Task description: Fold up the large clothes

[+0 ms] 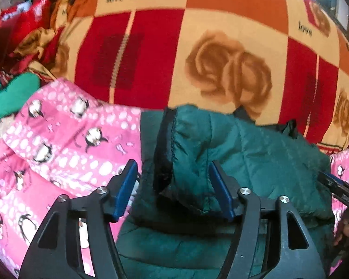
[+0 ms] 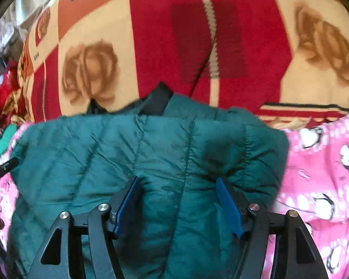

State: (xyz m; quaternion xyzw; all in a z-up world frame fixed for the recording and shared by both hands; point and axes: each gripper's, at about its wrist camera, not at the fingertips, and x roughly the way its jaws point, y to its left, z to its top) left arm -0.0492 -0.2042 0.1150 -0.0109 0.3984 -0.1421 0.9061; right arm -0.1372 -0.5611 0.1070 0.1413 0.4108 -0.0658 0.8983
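Observation:
A dark green quilted jacket point(image 1: 256, 153) lies folded on a pink penguin-print blanket point(image 1: 65, 144). One sleeve with a black-lined cuff point(image 1: 186, 139) is laid over the jacket's body. My left gripper point(image 1: 172, 165) is open; the sleeve sits between its blue pads, brushing the right pad and clear of the left one. In the right wrist view the jacket point(image 2: 93, 144) fills the middle, with a black collar part at its far edge. My right gripper point(image 2: 178, 180) is open, its pads standing wide just over the quilted fabric. Nothing is gripped.
A red, orange and cream rose-pattern blanket point(image 1: 197, 46) covers the bed beyond the jacket. Red clothes point(image 1: 23, 23) and a light green cloth point(image 1: 11, 93) are piled at the far left. A person's hand point(image 1: 346, 227) shows at the right edge. Pink blanket point(image 2: 325, 162) lies to the jacket's right.

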